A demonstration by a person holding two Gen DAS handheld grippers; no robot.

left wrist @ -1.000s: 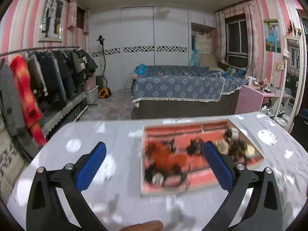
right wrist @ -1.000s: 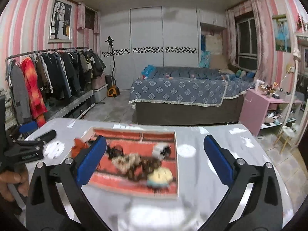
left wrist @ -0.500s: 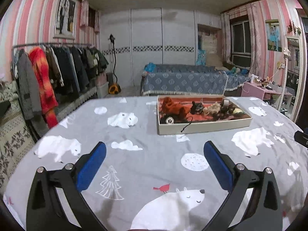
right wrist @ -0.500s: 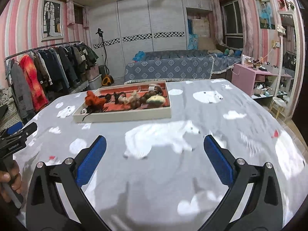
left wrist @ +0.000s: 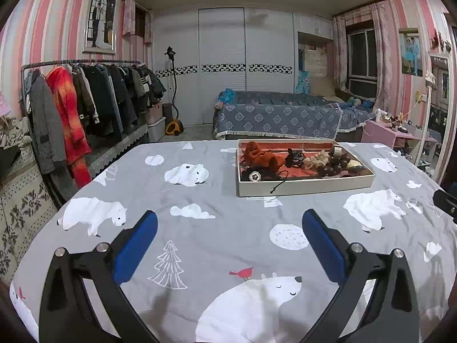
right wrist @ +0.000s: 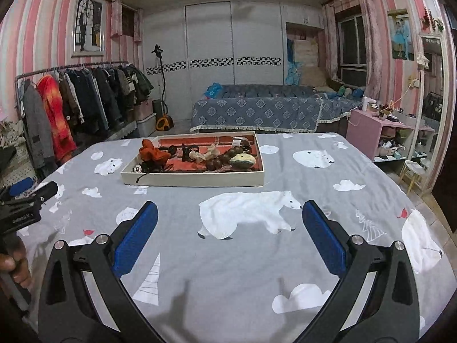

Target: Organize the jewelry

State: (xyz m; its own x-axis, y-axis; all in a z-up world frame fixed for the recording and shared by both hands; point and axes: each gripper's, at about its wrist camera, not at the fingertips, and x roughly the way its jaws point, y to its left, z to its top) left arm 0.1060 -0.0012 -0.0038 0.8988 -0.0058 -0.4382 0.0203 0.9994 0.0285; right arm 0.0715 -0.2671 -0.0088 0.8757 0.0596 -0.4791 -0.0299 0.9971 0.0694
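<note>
My left gripper (left wrist: 230, 228) hangs over the polar-bear cloth (left wrist: 200, 228) on the desk with its blue pads spread wide and nothing between them. Ahead and a little to its right I see the white tray (left wrist: 305, 187), well apart from it, holding an orange fabric piece (left wrist: 261, 157), dark beads (left wrist: 332, 168) and other tangled jewelry. My right gripper (right wrist: 230, 228) is likewise spread apart and empty, the tray (right wrist: 194, 180) lying ahead to its left.

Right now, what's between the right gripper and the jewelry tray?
Only bare bedspread with its polar bear print; nothing sits between the right gripper and the tray, seen in the right wrist view.
</note>
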